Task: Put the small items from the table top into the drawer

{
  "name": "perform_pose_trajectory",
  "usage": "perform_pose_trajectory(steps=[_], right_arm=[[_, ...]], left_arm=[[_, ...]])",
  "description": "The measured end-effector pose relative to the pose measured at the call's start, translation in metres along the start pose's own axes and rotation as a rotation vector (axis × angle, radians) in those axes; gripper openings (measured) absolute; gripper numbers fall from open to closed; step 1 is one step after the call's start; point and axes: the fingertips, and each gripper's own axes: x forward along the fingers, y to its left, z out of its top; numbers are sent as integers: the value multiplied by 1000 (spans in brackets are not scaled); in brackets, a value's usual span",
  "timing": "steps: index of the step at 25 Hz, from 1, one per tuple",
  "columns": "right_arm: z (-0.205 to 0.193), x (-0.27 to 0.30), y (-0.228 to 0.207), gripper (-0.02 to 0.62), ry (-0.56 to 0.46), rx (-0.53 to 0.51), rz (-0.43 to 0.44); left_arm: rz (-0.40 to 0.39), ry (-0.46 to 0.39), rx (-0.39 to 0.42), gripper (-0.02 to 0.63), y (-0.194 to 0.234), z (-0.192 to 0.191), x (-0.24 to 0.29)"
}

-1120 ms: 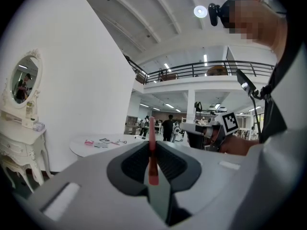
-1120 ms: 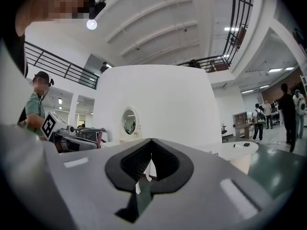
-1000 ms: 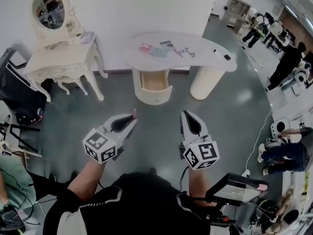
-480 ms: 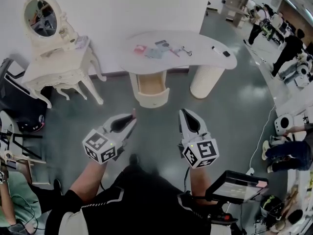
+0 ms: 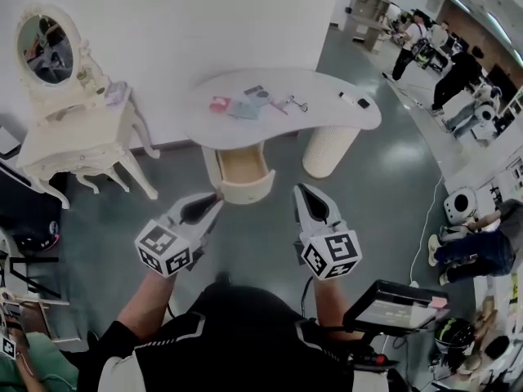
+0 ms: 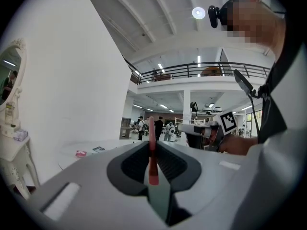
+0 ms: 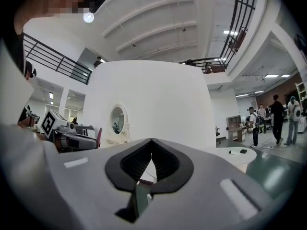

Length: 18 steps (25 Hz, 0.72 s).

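On table (image 5: 331, 86) ahead, small items (image 5: 245, 107) well clear of grippers, left gripper (image 5: 216, 197) pinching red stick (image 6: 151, 145), right gripper (image 5: 301, 191) closed, empty.

The small things (image 5: 253, 103) on the table (image 5: 327, 88), in the upper middle of the head view, are too tiny to name: only a red bit, a blue-grey flat bit and some specks at the right end show. The back of the open drawer (image 5: 243, 168) is hidden under the table top. The thin red thing (image 6: 151, 133) pinched in the left tool (image 5: 214, 198) is too blurry to name.
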Motion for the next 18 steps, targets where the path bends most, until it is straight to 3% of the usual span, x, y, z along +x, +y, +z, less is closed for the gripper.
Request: perform_pose_trajectory(steps=[11, 18], right_arm=[[3, 77, 15, 3, 15, -18, -31], [-1, 106, 14, 3, 33, -21, -35]], left_arm=[[-37, -50, -16, 44, 87, 13, 2], [-54, -39, -6, 44, 111, 9, 17]])
